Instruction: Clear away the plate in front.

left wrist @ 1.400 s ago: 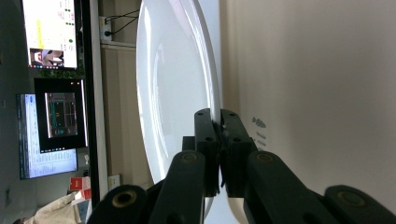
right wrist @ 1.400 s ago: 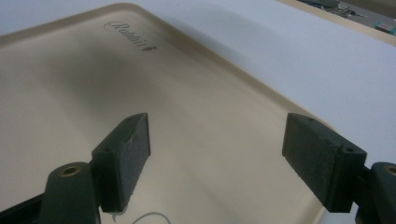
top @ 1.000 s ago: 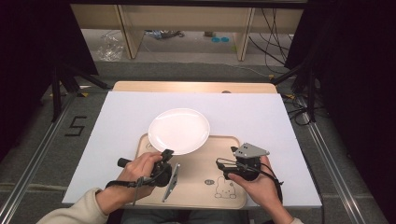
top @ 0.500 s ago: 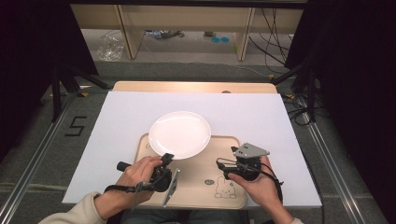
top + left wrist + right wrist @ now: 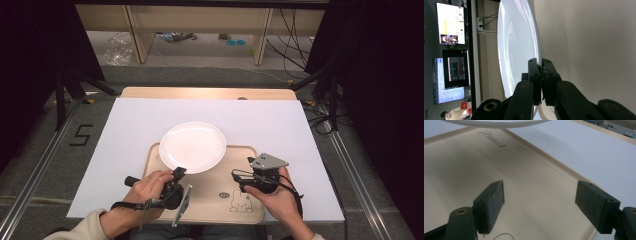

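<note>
A white round plate (image 5: 192,147) hangs over the far left part of a beige tray (image 5: 220,205) with a rabbit drawing. My left gripper (image 5: 178,173) is shut on the plate's near rim. In the left gripper view the plate (image 5: 516,45) stands edge-on, and its rim is pinched between the two black jaws of the left gripper (image 5: 541,67). My right gripper (image 5: 236,175) hovers open over the tray's right half, nothing between its pads. In the right gripper view the right gripper (image 5: 540,202) has its jaws spread wide above the tray (image 5: 524,190), the plate's edge (image 5: 496,123) at the top.
The tray lies on a white sheet (image 5: 150,120) covering a wooden table (image 5: 200,93). Metal rails (image 5: 360,175) run along both sides on the floor. Shelving and cables (image 5: 295,35) stand beyond the far edge.
The plate has shifted slightly to the left and nearer with the left gripper, which has turned in the hand. The right gripper has stayed in place.
</note>
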`<action>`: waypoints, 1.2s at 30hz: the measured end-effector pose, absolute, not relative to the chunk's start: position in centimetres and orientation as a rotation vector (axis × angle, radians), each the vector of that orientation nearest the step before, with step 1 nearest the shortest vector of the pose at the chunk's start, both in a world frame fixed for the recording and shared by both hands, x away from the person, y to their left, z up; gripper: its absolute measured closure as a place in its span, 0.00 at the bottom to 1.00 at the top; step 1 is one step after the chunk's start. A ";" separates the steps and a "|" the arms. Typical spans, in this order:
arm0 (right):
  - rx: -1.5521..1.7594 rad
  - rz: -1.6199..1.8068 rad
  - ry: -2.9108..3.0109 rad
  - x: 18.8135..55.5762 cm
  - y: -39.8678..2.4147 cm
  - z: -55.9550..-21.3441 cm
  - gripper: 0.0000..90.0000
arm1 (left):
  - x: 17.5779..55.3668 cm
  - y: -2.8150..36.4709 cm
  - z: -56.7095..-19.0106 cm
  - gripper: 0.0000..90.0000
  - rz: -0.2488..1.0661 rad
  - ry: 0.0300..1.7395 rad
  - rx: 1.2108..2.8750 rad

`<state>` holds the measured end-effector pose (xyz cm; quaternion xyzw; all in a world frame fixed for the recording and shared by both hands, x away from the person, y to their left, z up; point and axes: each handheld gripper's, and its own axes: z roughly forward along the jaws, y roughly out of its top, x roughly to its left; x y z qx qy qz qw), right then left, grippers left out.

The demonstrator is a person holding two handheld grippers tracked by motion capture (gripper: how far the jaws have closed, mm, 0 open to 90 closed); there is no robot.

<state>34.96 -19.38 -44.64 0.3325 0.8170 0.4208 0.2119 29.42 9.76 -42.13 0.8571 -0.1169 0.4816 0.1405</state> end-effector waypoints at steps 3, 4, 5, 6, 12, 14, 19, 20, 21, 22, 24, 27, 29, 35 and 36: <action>0.924 1.170 2.269 35.0 -19.4 -44.6 0.27 | 29.2 9.8 -42.3 0.97 1.376 -0.331 2.482; 0.925 1.171 2.270 35.0 -19.4 -44.6 0.27 | 29.1 9.8 -42.4 0.97 1.373 -0.339 2.489; 0.926 1.171 2.270 35.0 -19.4 -44.6 0.27 | 29.0 9.8 -42.4 0.97 1.369 -0.339 2.486; 0.932 1.169 2.272 34.9 -19.4 -44.6 0.27 | 28.9 9.8 -42.5 0.97 1.362 -0.336 2.493; 0.925 1.172 2.261 35.0 -19.5 -44.7 0.27 | 28.4 9.8 -42.8 0.97 1.349 -0.345 2.493; 0.926 1.172 2.260 35.0 -19.5 -44.7 0.27 | 28.3 9.8 -42.8 0.97 1.350 -0.350 2.498; 0.926 1.170 2.260 35.0 -19.5 -44.7 0.27 | 27.9 9.9 -43.1 0.97 1.331 -0.351 2.507; 0.927 1.169 2.259 35.0 -19.5 -44.7 0.27 | 27.8 9.9 -43.2 0.97 1.327 -0.356 2.512; 0.926 1.169 2.258 35.0 -19.6 -44.6 0.27 | 27.7 9.9 -43.3 0.97 1.324 -0.362 2.510; 0.927 1.168 2.258 35.0 -19.6 -44.7 0.27 | 27.6 9.9 -43.4 0.97 1.318 -0.366 2.514; 0.927 1.166 2.259 35.0 -19.6 -44.7 0.27 | 27.5 9.8 -43.5 0.97 1.306 -0.367 2.515; 0.928 1.165 2.257 35.0 -19.6 -44.6 0.27 | 27.3 9.9 -43.7 0.97 1.301 -0.372 2.521; 0.930 1.165 2.259 35.0 -19.6 -44.7 0.27 | 27.2 9.8 -43.7 0.97 1.297 -0.373 2.524; 0.931 1.164 2.258 35.0 -19.6 -44.7 0.27 | 27.1 9.7 -44.0 0.97 1.277 -0.383 2.529; 0.931 1.163 2.260 35.0 -19.6 -44.7 0.27 | 27.1 9.7 -44.1 0.97 1.272 -0.384 2.531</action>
